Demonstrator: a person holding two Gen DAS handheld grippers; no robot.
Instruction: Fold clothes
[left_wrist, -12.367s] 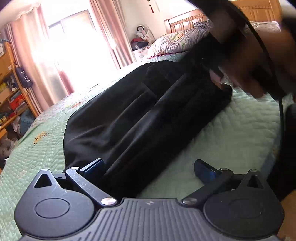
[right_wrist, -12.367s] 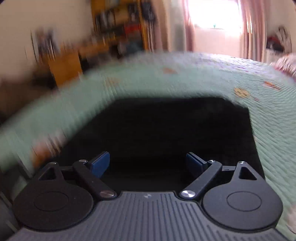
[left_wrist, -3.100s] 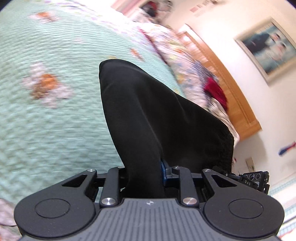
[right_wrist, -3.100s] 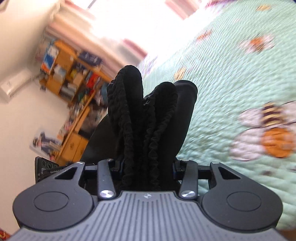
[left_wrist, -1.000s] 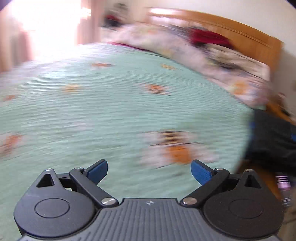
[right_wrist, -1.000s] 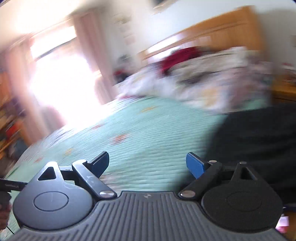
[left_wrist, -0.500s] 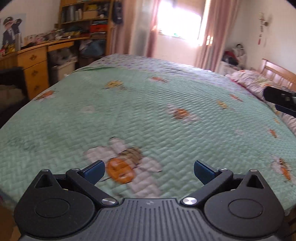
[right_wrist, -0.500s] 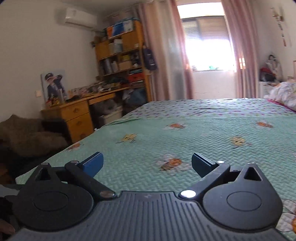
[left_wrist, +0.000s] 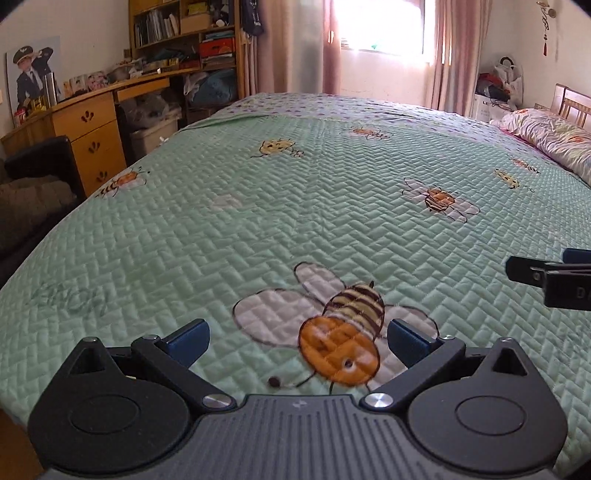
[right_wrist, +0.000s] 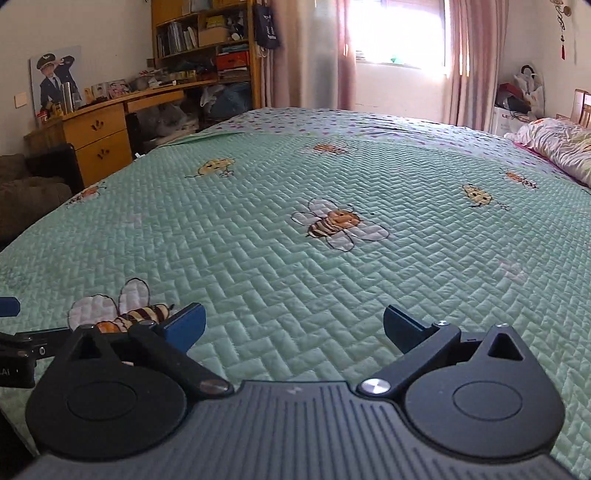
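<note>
1. No garment visible in either wrist view now; where the black clothing lies cannot be told from these frames.
2. Only a green quilted bedspread (left_wrist: 258, 206) ahead, stitched in a zigzag pattern and printed with bees; one large orange-and-striped bee (left_wrist: 343, 328) just beyond the left gripper (left_wrist: 297, 341).
3. Left gripper: blue pads (left_wrist: 186, 341) spread wide apart, nothing between them, bare quilt below.
4. Right gripper (right_wrist: 293, 330): jaws likewise wide apart and empty, over the bedspread (right_wrist: 332, 280); its tip also visible at the right edge of the left view (left_wrist: 550, 275).
5. Left gripper's tip showing at the lower left edge of the right view (right_wrist: 14, 332), so the two tools side by side, near each other but apart.
6. Around the bed: wooden desk (left_wrist: 92, 122) and bookshelf (left_wrist: 184, 33) at left, pink curtains (left_wrist: 295, 44) by a bright window, a floral pillow (left_wrist: 546, 136) at far right.
7. Compared with about three seconds ago: then each gripper clamped on bunched black fabric; now both released and empty.
8. Compared with one second ago: dark cloth at the right edge then, gone from view now; blurred headboard view replaced by a sharp view toward desk and window.
</note>
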